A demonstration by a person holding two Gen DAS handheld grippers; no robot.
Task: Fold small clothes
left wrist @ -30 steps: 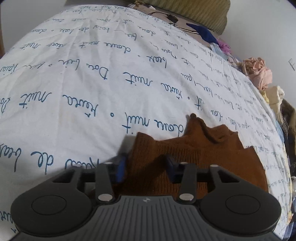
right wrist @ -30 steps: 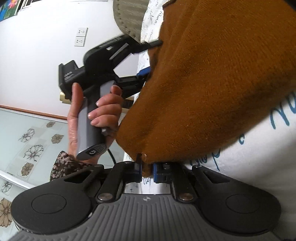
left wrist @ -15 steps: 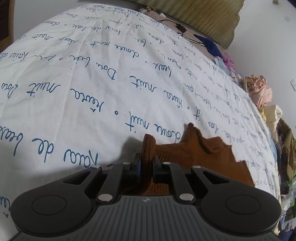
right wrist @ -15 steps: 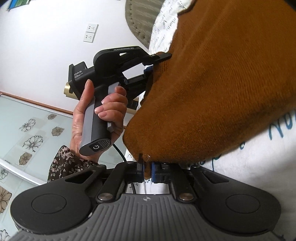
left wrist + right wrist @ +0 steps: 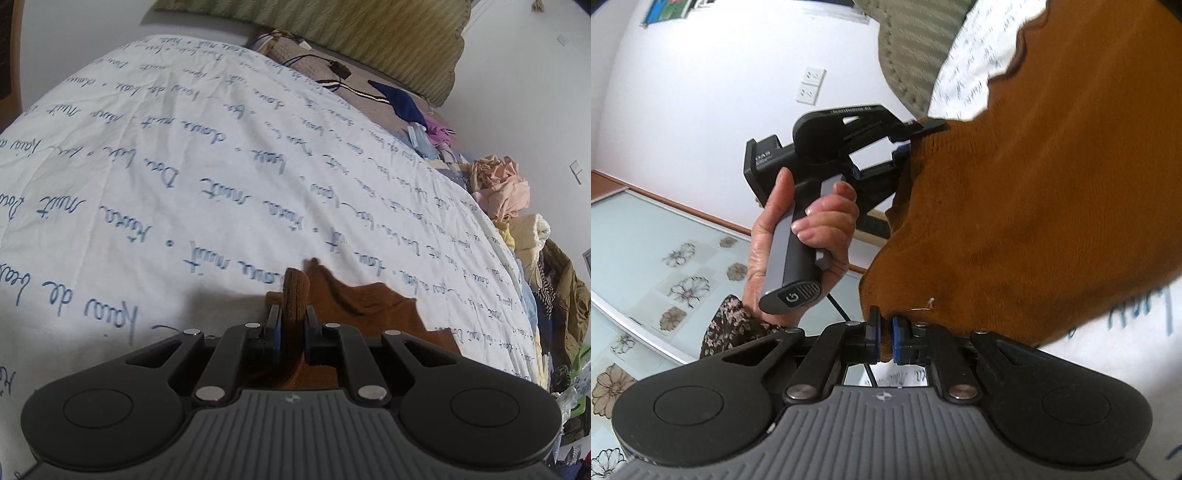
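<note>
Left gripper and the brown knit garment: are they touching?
Touching. The left wrist view shows the left gripper with its fingers clamped on a bunched fold of the brown knit garment.

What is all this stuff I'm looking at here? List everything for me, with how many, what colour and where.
brown knitted garment: one, rust brown, on the bedspread, its near edge pinched in both claws
bedspread: one, white with blue handwriting print, covering the bed
pillow: one, olive green, at the bed's far end
black cable: one, black, on the grey cover below the pillow
dark blue cloth: one, near the cable
heap of clothes: pink, cream and olive pieces, number unclear, along the bed's right edge
wall sockets: two, white, on the wall
left claw: one, black with blue pads, shut on a fold of the garment
right claw: one, black, shut on the garment's edge
hand: one, in a floral sleeve, gripping the left claw's handle
</note>
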